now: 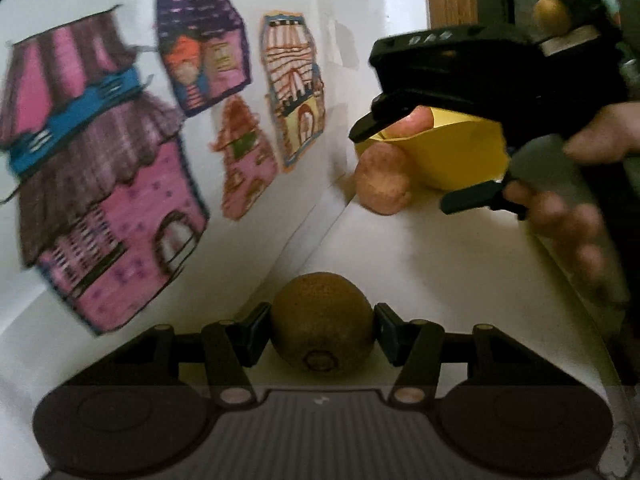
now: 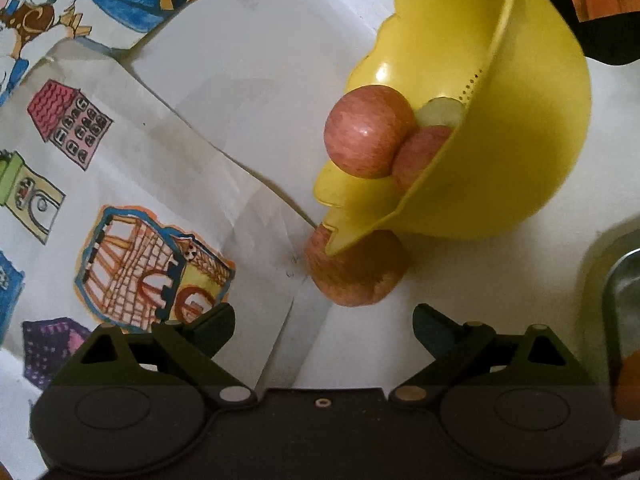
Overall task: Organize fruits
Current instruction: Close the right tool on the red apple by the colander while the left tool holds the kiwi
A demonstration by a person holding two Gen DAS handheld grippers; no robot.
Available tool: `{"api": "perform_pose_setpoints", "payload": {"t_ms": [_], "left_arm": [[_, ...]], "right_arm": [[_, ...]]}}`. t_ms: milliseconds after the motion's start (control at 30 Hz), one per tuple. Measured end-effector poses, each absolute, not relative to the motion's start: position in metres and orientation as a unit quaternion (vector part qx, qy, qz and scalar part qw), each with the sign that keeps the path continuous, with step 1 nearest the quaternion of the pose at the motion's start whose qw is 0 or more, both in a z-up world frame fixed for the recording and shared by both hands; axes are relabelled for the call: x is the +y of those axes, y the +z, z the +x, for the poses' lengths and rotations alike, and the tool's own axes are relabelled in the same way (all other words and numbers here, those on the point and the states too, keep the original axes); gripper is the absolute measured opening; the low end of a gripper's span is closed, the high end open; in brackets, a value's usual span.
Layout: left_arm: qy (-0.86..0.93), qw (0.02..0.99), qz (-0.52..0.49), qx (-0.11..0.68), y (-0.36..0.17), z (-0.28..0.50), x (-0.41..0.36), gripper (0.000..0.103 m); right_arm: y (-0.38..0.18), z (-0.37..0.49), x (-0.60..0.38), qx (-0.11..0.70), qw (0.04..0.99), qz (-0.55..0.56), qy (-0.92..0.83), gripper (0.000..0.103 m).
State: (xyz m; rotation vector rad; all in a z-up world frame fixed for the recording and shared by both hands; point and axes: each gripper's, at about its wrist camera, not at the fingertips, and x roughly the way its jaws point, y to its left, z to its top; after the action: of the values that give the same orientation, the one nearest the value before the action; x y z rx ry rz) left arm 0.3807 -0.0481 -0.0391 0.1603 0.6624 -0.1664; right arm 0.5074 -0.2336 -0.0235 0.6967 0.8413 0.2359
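My left gripper is shut on a brown kiwi, held just above the white table. Ahead to the right stands a yellow bowl, tipped, with a red apple on the table beside it. My right gripper hangs in front of that bowl, held by a hand. In the right wrist view my right gripper is open with nothing between its fingers. The yellow bowl leans on one apple under its rim. Two more apples and a pale green fruit lie inside.
Coloured drawings of houses hang on the white wall at the left, close to the table's edge. A metal container sits at the right edge, with something orange below it.
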Motion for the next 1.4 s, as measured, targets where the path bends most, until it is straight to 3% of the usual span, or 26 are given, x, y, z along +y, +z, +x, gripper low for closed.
{"api": "perform_pose_setpoints", "payload": {"t_ms": [233, 867, 933, 1033, 1400], "left_arm": [[-0.088, 0.938, 0.073, 0.328, -0.037, 0.374, -0.051, 0.060], [-0.093, 0.938, 0.069, 0.326, -0.035, 0.370, -0.050, 0.060], [-0.092, 0.938, 0.069, 0.326, -0.035, 0.367, -0.051, 0.060], [-0.091, 0.938, 0.068, 0.326, -0.035, 0.370, -0.051, 0.060], [-0.094, 0.937, 0.066, 0.331, -0.033, 0.360, -0.050, 0.060]], "right_arm": [[-0.039, 0.509, -0.230, 0.361, 0.851, 0.375, 0.074, 0.091], [-0.058, 0.526, -0.223, 0.346, 0.863, 0.362, 0.064, 0.083], [-0.058, 0.528, -0.222, 0.344, 0.865, 0.360, 0.060, 0.080], [-0.060, 0.530, -0.223, 0.346, 0.870, 0.348, 0.048, 0.067], [-0.047, 0.512, -0.227, 0.358, 0.870, 0.332, 0.069, 0.053]]}}
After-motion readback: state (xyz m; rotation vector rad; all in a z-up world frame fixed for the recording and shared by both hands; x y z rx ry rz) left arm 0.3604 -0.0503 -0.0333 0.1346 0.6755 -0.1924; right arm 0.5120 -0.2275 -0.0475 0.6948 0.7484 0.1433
